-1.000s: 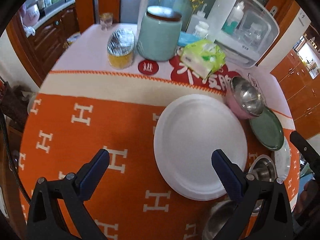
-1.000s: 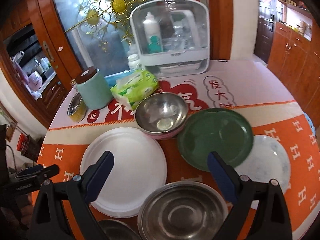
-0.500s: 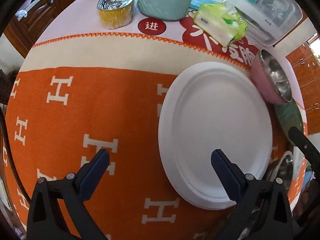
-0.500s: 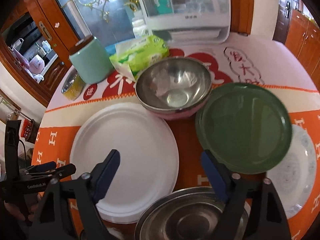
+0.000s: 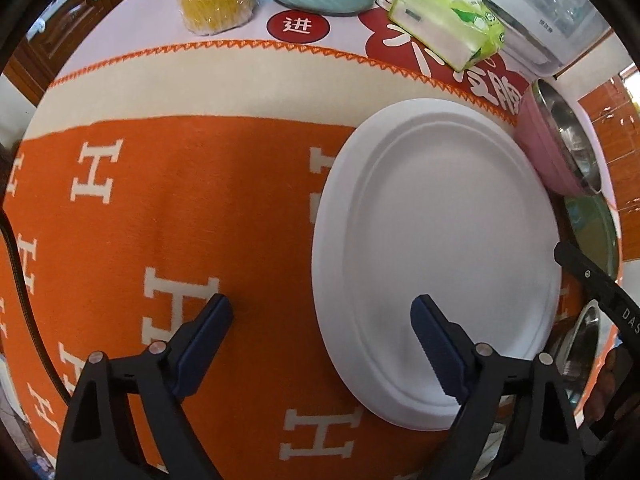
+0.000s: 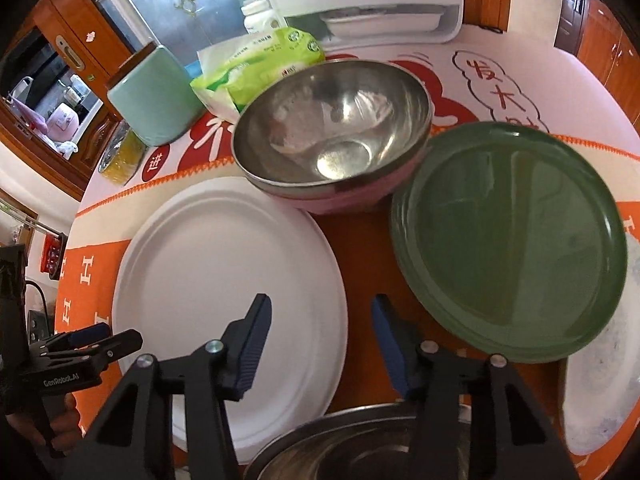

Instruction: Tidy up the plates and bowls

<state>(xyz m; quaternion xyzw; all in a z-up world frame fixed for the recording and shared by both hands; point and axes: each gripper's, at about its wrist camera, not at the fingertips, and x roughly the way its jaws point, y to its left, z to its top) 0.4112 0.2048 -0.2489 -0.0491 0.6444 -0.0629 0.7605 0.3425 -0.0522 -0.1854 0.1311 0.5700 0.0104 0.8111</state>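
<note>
My left gripper (image 5: 322, 322) hangs low over the surface, fingers (image 5: 208, 326) spread wide and holding nothing. The right finger sits above the near rim of the white paper plate (image 5: 436, 248); the left one is over the orange H-patterned cloth (image 5: 180, 184). At the far right I see a pink steel-lined bowl (image 5: 556, 148), beside the plate's edge.

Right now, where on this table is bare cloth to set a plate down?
Bare: the orange cloth left of the white plate, up to the cream band. Crowded: pink bowl, green plate and speckled plate nearly touch; only a narrow strip between the white and green plates.
</note>
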